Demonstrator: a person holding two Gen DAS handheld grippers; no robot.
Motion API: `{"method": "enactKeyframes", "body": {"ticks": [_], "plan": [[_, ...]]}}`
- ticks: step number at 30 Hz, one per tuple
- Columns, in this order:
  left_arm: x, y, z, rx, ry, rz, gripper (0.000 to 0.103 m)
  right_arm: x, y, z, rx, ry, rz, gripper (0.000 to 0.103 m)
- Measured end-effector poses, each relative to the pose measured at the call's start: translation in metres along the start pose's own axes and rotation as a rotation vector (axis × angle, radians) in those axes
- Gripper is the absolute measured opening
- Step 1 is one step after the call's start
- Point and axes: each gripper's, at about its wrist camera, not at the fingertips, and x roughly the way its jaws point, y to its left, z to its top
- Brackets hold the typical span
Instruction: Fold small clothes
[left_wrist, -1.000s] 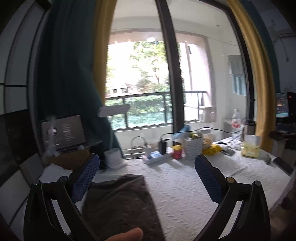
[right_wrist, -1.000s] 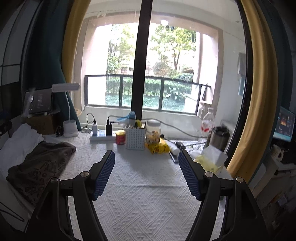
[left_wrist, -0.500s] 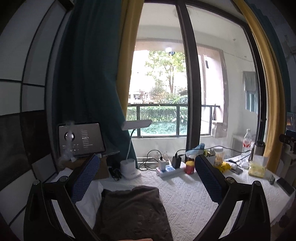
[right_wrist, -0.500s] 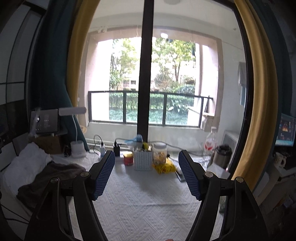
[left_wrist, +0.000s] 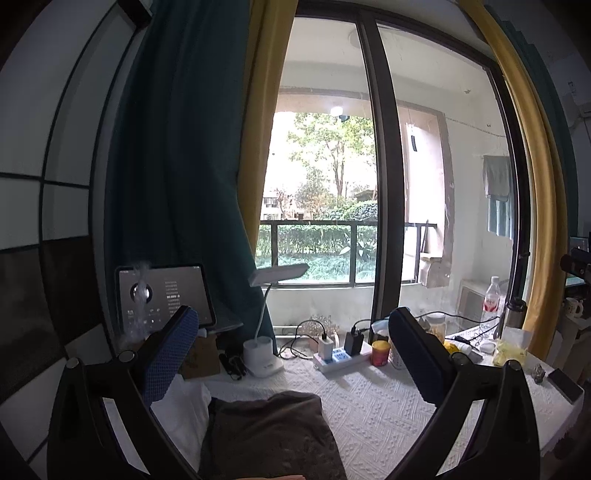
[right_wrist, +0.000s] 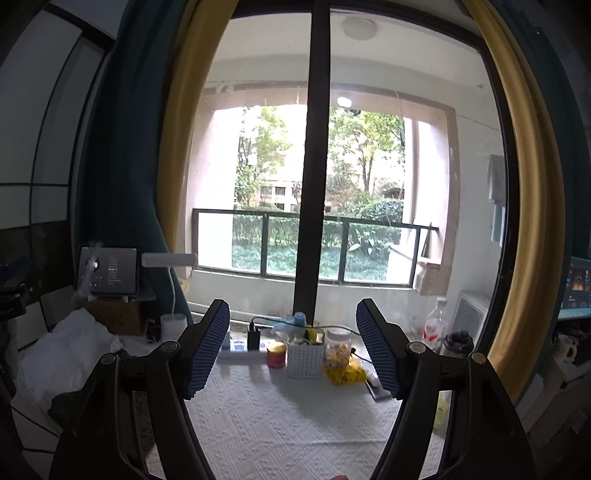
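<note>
A dark brown patterned garment (left_wrist: 271, 435) lies on the white textured tablecloth (left_wrist: 376, 406), low in the left wrist view, beside a white cloth (left_wrist: 181, 410). My left gripper (left_wrist: 291, 354) hangs above it, open, with nothing between its blue pads. In the right wrist view the same brown garment (right_wrist: 70, 402) shows at the lower left edge next to the white cloth (right_wrist: 70, 347). My right gripper (right_wrist: 293, 347) is open and empty, held level above the tablecloth (right_wrist: 280, 421) and pointing at the window.
Along the table's far edge stand a white desk lamp (left_wrist: 262, 354), a power strip (left_wrist: 340, 358), a red can (right_wrist: 276, 354), a white basket (right_wrist: 304, 360), a jar (right_wrist: 337, 349) and yellow packets. A tablet (left_wrist: 162, 295) stands at left. Bottles (right_wrist: 434, 328) at right.
Both grippers have risen and tilted up, so the table sits lower in both views and more window shows. The brown garment has slid toward the bottom edge. Jaws stayed open.
</note>
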Motion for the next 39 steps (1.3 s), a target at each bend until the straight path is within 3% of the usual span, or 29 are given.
{"method": "enactKeyframes", "body": {"ticks": [14,39], "plan": [[0.012,0.006,0.005,-0.011,0.016,0.019,0.102,0.014,0.012,0.001,0.007,0.014,0.057,0.075],[0.011,0.008,0.006,-0.021,0.045,0.03,0.102,0.018,0.0,-0.003,0.028,0.033,0.039,0.075]]}}
